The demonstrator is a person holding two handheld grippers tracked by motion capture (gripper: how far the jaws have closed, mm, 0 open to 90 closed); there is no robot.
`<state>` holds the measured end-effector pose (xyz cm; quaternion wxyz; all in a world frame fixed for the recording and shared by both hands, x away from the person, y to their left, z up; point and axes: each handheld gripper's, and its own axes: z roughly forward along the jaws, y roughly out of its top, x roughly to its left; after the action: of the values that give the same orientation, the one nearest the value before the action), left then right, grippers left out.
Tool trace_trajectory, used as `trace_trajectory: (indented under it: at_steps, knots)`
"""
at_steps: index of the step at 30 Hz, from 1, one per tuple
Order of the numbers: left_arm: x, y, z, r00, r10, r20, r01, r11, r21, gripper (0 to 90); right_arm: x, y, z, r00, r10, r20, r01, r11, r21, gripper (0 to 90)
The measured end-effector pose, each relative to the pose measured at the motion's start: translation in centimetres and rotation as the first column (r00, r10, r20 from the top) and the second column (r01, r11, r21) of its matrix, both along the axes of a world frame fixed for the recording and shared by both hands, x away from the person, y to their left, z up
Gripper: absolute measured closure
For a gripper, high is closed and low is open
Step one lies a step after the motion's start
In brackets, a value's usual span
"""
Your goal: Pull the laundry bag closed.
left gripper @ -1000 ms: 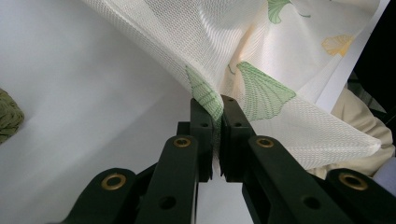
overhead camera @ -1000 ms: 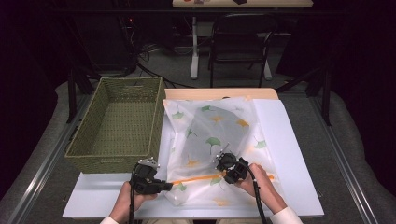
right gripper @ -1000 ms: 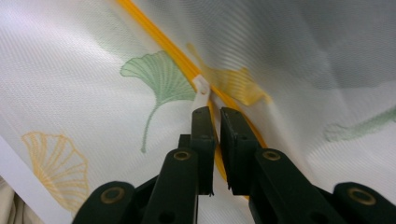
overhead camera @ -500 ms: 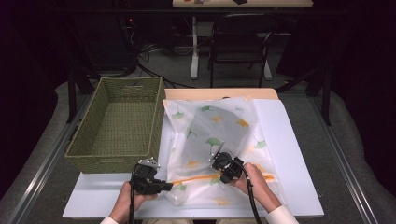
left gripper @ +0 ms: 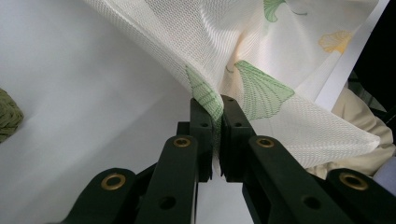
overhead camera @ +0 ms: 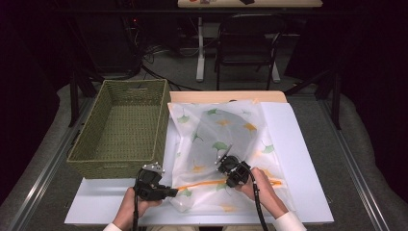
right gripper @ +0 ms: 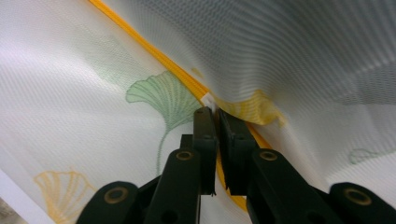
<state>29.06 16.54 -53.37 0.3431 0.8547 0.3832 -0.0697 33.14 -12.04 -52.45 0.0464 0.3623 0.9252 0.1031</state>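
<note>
In the lower middle of the high view, the right gripper [overhead camera: 226, 162] has just been closing its jaws, and they are now clamping on the orange zipper [right gripper: 173, 73] of the mesh bag [overhead camera: 216, 144]; in the right gripper view the zipper's white end tab is sitting right at the jaw tips. Compared with a second ago, this gripper is sitting a little higher and further left in the frame, closer over the folded-up part of the bag. That likely means the person is getting a hold on the zipper end, ready to pull along it.

The left gripper [overhead camera: 175, 192], at the lower left of the bag, is clenching a fold of the mesh [left gripper: 219, 100] between its jaws, apparently pinning that corner.

The bag, white with green and yellow leaf prints, is lying on the white board [overhead camera: 298, 159] in the centre of the high view, just right of the green woven basket [overhead camera: 120, 130]. Its long axis is running from the bottom of the frame toward the top, while the zipper is lying across it, left to right, near the lower edge. The upper half is humping up in a loose dome.
</note>
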Motion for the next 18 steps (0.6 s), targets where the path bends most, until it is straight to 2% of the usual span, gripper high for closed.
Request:
trace_trajectory:
  at_steps: [2,3,8,10,12,15,18]
  knots:
    - [0.0,0.0,0.0,1.0,-0.001,0.0,0.001,1.0,0.0,85.8,-0.1,-0.1,0.1,0.9999,0.011,0.009,-0.011,1.0,0.0,87.4]
    - [0.0,0.0,0.0,1.0,-0.001,-0.001,0.001,1.0,-0.001,85.9,-0.2,-0.1,0.2,0.9996,0.013,0.027,-0.013,1.0,-0.005,87.5]
    - [0.1,0.1,0.0,1.0,-0.005,-0.006,0.005,1.0,-0.008,85.9,-0.6,0.4,0.2,0.9966,0.057,0.059,-0.054,0.997,-0.05,88.0]
    - [0.0,0.0,0.0,1.0,0.001,-0.003,-0.001,1.0,0.007,86.1,-0.7,0.6,0.3,0.9966,0.049,0.066,-0.044,0.997,-0.065,88.3]
    - [0.0,-0.1,-0.1,1.0,0.003,-0.006,-0.003,1.0,0.008,86.3,-0.7,0.3,0.4,0.9968,0.033,0.073,-0.029,0.998,-0.052,88.3]
    - [0.0,-0.2,0.0,1.0,-0.001,0.001,0.001,0.9999,0.011,86.6,-0.7,-0.3,0.5,0.9984,0.015,0.055,-0.014,1.0,-0.019,88.4]
    - [0.0,-0.3,-0.1,1.0,-0.007,-0.002,0.007,0.9998,0.019,86.7,-0.9,-0.6,0.5,0.9985,0.018,0.051,-0.017,1.0,-0.014,88.4]
